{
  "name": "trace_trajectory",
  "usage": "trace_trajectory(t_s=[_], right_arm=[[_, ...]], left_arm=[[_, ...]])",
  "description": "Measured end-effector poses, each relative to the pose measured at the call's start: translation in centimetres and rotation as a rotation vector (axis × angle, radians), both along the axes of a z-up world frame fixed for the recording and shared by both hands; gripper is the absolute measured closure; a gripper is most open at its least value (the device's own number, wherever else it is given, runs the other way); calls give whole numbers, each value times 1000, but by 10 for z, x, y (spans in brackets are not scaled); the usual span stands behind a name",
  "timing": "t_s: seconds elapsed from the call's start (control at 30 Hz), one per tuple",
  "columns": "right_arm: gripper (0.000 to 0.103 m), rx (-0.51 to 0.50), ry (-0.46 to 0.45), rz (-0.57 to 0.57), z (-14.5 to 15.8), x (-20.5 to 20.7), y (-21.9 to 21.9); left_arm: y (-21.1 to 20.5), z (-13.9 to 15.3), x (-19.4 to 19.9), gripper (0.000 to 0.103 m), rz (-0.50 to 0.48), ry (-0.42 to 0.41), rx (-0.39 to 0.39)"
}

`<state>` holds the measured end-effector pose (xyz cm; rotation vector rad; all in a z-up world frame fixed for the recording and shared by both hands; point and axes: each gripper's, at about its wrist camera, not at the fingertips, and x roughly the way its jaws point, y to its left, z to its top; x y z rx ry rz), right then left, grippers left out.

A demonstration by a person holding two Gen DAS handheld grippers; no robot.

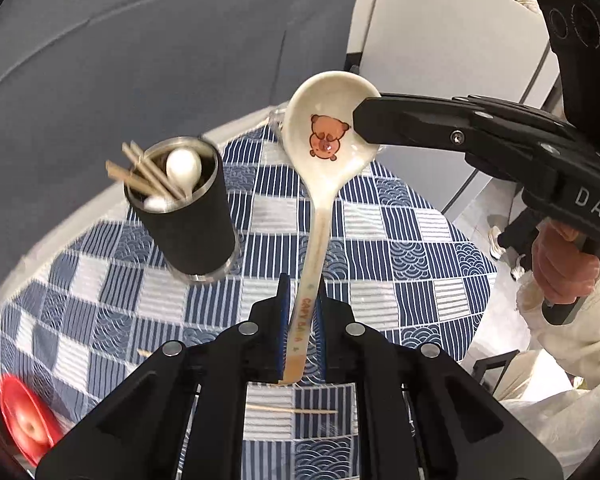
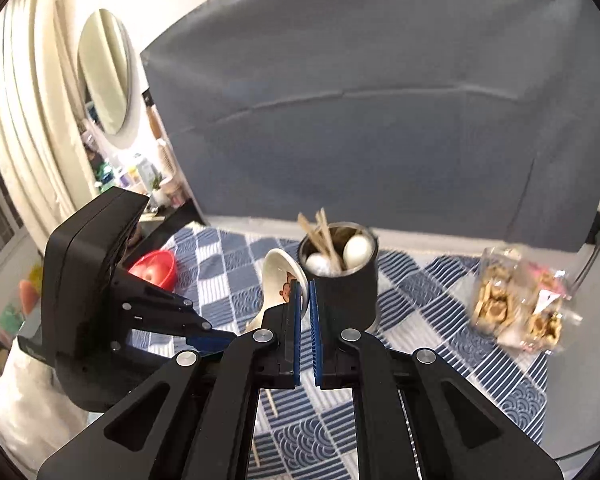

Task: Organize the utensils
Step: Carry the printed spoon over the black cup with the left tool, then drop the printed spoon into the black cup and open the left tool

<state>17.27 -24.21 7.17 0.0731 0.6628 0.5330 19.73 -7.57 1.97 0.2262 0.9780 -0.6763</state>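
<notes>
My left gripper (image 1: pixel 302 300) is shut on the handle of a cream ceramic spoon (image 1: pixel 324 168) with a bear picture in its bowl, held above the table. My right gripper (image 2: pixel 309 292) has its jaws nearly together, pinching the edge of the spoon's bowl (image 2: pixel 280 276). It shows in the left wrist view (image 1: pixel 380 120) at the bowl's right rim. A black utensil cup (image 1: pixel 188 224) stands to the left of the spoon. It holds wooden chopsticks (image 1: pixel 148 172) and white spoons (image 1: pixel 184 166). The cup also shows in the right wrist view (image 2: pixel 346 292), just behind my fingers.
A blue and white patterned cloth (image 1: pixel 400 248) covers the table. A red bowl (image 1: pixel 28 424) sits at the near left. A loose chopstick (image 1: pixel 292 410) lies on the cloth under my left gripper. A clear pack of snacks (image 2: pixel 520 304) lies at the right. A grey sofa (image 2: pixel 380 100) stands behind.
</notes>
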Motion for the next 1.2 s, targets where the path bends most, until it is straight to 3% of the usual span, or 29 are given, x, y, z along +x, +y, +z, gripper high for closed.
trace_trajectory(t_s=[0.3,0.53,0.77,0.97,1.0,1.03,1.07,1.13,1.17,1.2], right_arm=[[98,-31,-50,-136,35,32,7],[98,-108,-87,-220,47,54,30],[98,-175,-76,-287,42,80,46],[97,-204,-41,-293,17,106,60],[98,-202,-36,-293,12,109,61],[97,-206,-37,-301,8,111,63],[95,-215,-38,-321,5,114,63],[76,-193,-38,-345,4,115,57],[55,-189,-53,-361,5,112,54],[44,-186,-62,-369,5,111,51]], left_arm=[[0,30,53,91,-164,-26,-1],[5,36,90,91,-267,-66,9],[10,22,124,91,-338,-82,-33],[9,1,147,91,-385,-99,-40],[11,0,149,85,-396,-116,-64],[12,-1,149,44,-405,-131,-78],[15,-2,148,10,-398,-156,-84],[26,-1,144,11,-373,-197,-122],[32,0,143,11,-371,-185,-147],[40,1,141,11,-361,-173,-169]])
